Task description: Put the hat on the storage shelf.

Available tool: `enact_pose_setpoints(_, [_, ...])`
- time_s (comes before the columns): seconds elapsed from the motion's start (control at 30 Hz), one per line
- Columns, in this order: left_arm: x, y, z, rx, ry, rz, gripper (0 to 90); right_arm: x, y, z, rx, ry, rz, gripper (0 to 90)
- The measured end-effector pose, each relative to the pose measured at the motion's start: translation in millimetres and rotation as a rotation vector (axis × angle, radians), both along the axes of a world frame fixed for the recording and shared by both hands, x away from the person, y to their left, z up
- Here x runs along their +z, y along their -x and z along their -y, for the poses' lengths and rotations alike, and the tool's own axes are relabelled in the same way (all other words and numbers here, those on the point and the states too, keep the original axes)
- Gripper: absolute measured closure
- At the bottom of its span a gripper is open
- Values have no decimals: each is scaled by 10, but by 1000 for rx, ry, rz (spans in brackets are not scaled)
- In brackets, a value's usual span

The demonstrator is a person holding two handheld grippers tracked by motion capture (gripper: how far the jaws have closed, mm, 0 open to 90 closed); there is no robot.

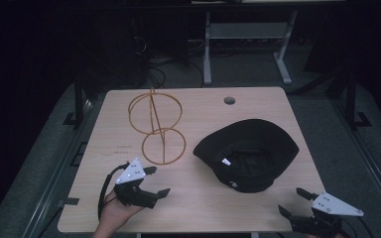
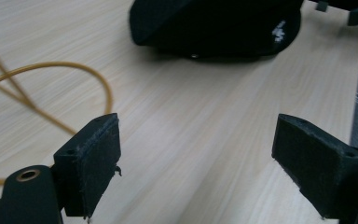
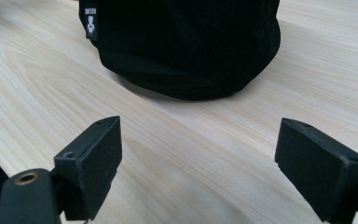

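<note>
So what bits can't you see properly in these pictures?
- Black hat: the label's print is too small to read in the right gripper view.
- Gold wire stand: cut off by the left edge of the left gripper view.
- Right hand-held gripper: partly cut off by the high view's bottom edge.

One black hat [image 1: 246, 154], one wire stand [image 1: 157, 125], two claws
</note>
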State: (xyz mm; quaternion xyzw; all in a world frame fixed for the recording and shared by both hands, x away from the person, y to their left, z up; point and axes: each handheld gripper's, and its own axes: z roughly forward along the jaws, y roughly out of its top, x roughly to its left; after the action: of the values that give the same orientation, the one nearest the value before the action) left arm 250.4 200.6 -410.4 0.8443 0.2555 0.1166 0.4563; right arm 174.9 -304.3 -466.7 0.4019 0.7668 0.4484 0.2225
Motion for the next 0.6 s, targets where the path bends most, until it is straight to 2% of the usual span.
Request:
enact_pose_setpoints(0.1, [21,-2,55,-17,-4,2,148,10,-9,17,0,-11,-2,143])
enact_pose_setpoints(0.23, [85,-33,164,-44,2,10,148,13,-12,13,-3,3,4,143])
enact_pose_setpoints(0.4, [178,-79,365,-87,2,18,148,9,-26,4,1,-2,-1,143])
enact_pose_setpoints(0.47, [207,-108,436,-101,10,6,148,8,-32,3,3,-12,0,143])
enact_pose_setpoints(0.53, [223,-120,471,-108,8,7,148,9,-42,-3,1,-16,-3,143])
enact_pose_setpoints(0.6, [268,-142,580,-131,-3,17,148,11,-46,-7,5,-14,-3,143])
